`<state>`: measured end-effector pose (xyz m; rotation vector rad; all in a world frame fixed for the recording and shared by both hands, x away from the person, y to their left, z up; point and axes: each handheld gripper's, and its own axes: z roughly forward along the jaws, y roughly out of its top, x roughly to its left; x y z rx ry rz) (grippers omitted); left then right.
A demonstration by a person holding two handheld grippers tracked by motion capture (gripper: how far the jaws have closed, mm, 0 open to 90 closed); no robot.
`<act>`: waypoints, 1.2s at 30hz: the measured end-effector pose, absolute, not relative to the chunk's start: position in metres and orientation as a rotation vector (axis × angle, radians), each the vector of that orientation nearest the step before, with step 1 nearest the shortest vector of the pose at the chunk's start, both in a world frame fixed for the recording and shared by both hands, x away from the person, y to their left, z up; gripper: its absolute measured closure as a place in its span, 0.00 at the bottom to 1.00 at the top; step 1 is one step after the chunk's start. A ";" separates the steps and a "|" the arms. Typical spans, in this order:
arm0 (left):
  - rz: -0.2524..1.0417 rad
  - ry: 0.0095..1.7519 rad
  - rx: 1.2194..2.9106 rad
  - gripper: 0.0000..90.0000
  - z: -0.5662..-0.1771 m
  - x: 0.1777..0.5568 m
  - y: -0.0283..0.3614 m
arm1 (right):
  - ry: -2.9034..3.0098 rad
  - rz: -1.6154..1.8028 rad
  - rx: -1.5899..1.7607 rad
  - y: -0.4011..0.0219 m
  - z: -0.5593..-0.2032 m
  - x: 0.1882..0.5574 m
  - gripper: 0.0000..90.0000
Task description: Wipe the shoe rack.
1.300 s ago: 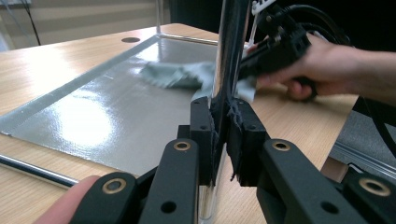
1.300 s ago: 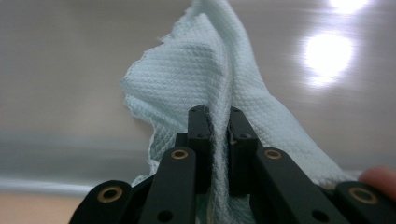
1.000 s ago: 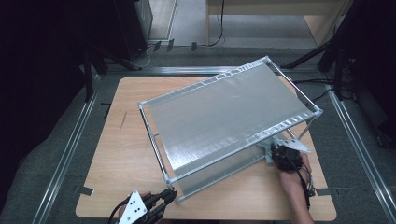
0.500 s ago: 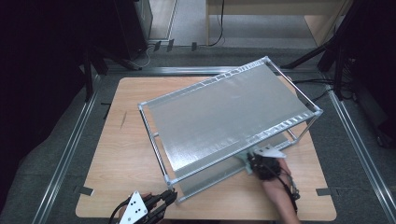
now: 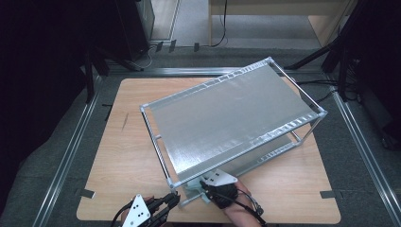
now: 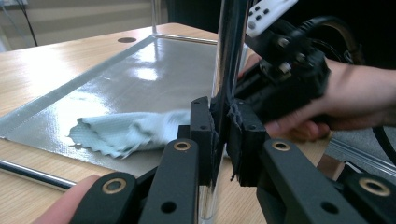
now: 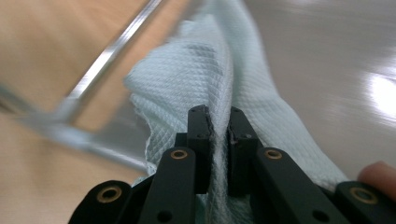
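Observation:
A two-tier metal rack (image 5: 227,118) stands askew on the wooden table (image 5: 127,156). My left gripper (image 5: 175,197) is at the rack's near corner, shut on the upright corner post (image 6: 229,70); the left gripper view shows the pads (image 6: 201,126) clamped on that post. Just to its right, my right gripper (image 5: 202,186) reaches under the top shelf, shut on a pale blue cloth (image 5: 193,190). The cloth (image 7: 210,70) lies bunched on the lower shelf (image 7: 317,56) near its front rail. From the left gripper view, the cloth (image 6: 126,133) trails across the lower shelf toward the right gripper (image 6: 289,74).
Bare tabletop lies left of the rack and along the near right edge. Metal floor rails (image 5: 71,151) run along both sides of the table. Cables (image 5: 326,90) lie on the floor at the right. Dark equipment stands at the back left.
My right gripper has slid left along the front of the lower shelf, dragging the cloth toward the corner post. The left gripper has stayed clamped on the post.

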<state>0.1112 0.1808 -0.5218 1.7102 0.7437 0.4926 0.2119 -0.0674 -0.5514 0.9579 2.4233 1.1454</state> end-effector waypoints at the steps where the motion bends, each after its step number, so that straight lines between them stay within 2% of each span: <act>1: 0.493 0.743 1.711 0.91 -0.522 0.111 0.181 | 2.401 1.128 0.976 -0.073 -0.551 0.216 0.92; 4: 0.493 0.743 1.711 0.91 -0.522 0.111 0.181 | 2.325 1.059 1.041 -0.097 -0.550 0.233 0.92; 10: 0.493 0.743 1.709 0.91 -0.522 0.111 0.181 | 2.073 0.939 1.318 -0.183 -0.547 0.275 0.92; 15: 0.493 0.744 1.708 0.91 -0.522 0.112 0.181 | 1.800 0.881 1.549 -0.251 -0.540 0.286 0.92; 18: 0.489 0.746 1.705 0.91 -0.522 0.112 0.180 | 1.730 0.869 1.641 -0.272 -0.541 0.287 0.92; 28: 0.494 0.745 1.710 0.91 -0.522 0.112 0.179 | 1.665 0.820 1.690 -0.275 -0.545 0.291 0.92; 36: 0.476 0.750 1.709 0.91 -0.522 0.113 0.179 | 1.798 0.843 1.634 -0.258 -0.548 0.289 0.93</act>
